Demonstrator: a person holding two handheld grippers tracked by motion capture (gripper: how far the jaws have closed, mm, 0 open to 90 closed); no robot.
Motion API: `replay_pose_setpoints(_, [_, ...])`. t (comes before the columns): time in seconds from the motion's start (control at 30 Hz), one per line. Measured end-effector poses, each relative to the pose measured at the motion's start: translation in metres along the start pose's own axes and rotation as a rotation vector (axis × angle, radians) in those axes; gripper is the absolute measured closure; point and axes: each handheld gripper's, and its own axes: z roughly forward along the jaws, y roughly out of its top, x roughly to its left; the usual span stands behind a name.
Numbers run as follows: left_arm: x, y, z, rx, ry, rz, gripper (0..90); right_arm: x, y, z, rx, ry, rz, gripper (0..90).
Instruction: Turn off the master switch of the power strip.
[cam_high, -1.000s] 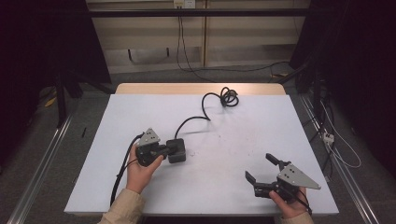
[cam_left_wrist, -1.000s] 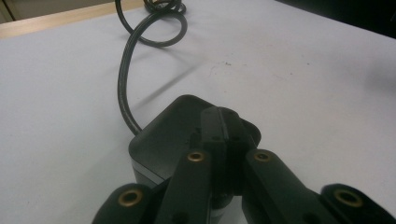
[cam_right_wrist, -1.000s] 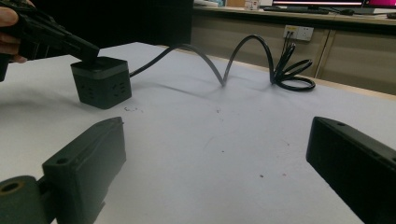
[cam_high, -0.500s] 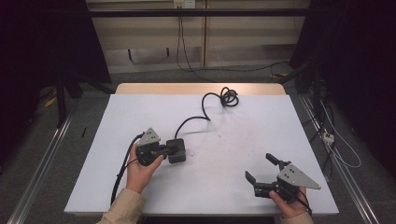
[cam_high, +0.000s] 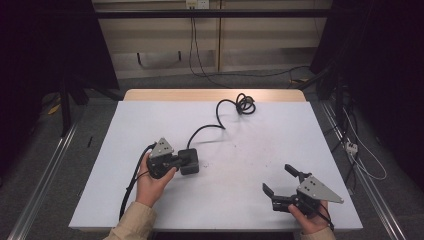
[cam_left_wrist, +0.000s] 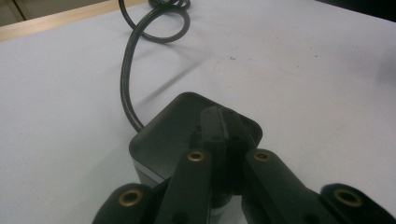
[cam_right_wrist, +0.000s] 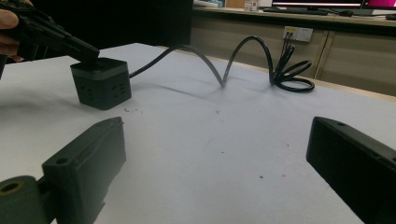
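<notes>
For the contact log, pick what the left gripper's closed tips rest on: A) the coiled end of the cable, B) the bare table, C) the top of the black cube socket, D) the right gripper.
C: the left gripper has its closed tips on top of the black cube socket.

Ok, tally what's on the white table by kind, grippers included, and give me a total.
Black cube power socket: 1
Black cable running from it, coiled at the far edge: 1
Handheld grippers: 2, the left gripper and the right gripper
Total: 4
</notes>
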Motion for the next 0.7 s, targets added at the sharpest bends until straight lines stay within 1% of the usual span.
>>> replay_pose_setpoints(0.27, [0.0008, 0.0, -0.0003, 0.001, -0.002, -0.007, 90.0, 0.0, 0.0, 0.0, -0.001, 0.0, -0.001, 4.4])
replay_pose_setpoints(0.33, [0.0007, -0.0003, -0.0002, -0.001, -0.004, -0.017, 90.0, 0.0002, 0.0003, -0.0001, -0.003, 0.001, -0.002, 4.4])
replay_pose_setpoints(0.5, [-0.0004, -0.0005, -0.0003, -0.005, 0.002, -0.02, 90.0, -0.0001, 0.0001, -0.0001, -0.002, 0.0, -0.001, 4.4])
replay_pose_setpoints(0.6, [0.0003, -0.0018, -0.0003, -0.015, -0.003, -0.037, 90.0, 0.0, 0.0001, 0.0001, -0.002, 0.001, -0.002, 4.4])
replay_pose_setpoints(0.7, [-0.0001, -0.0017, -0.0002, -0.015, -0.002, -0.031, 90.0, 0.0001, 0.0002, 0.0, -0.003, 0.001, -0.002, 4.4])
